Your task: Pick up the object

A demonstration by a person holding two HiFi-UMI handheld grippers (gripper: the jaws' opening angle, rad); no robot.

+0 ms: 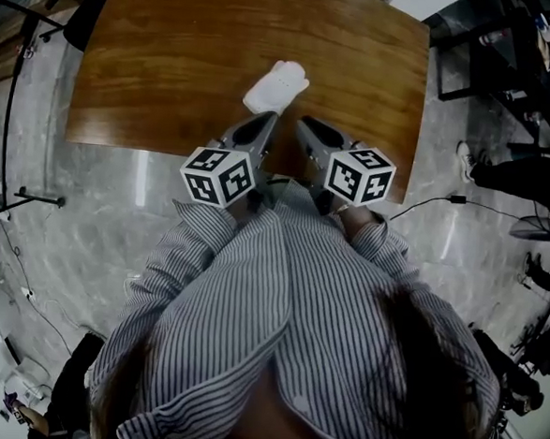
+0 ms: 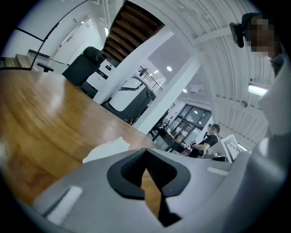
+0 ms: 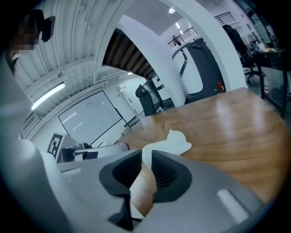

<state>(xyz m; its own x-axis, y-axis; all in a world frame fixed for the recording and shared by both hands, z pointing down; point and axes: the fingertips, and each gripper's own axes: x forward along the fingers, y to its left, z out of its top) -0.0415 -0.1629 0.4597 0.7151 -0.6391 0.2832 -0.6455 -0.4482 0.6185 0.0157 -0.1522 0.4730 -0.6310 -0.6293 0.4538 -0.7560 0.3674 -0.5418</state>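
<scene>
A white, floppy, glove-like object (image 1: 276,86) lies flat on the brown wooden table (image 1: 174,57), near the middle of its front half. My left gripper (image 1: 265,122) and right gripper (image 1: 306,128) hover side by side just short of it, over the table's near edge. In the left gripper view the object (image 2: 107,149) lies ahead and to the left of the left gripper (image 2: 145,153), whose pads meet with nothing between them. In the right gripper view the right gripper (image 3: 146,157) shows a narrow gap, empty, and the object (image 3: 175,141) lies just beyond it.
The table's near edge (image 1: 149,147) runs right under the grippers, with marble floor below. A black office chair (image 2: 85,61) stands past the far side. A person (image 2: 207,139) sits in the background. Black frames and cables (image 1: 511,61) stand to the right.
</scene>
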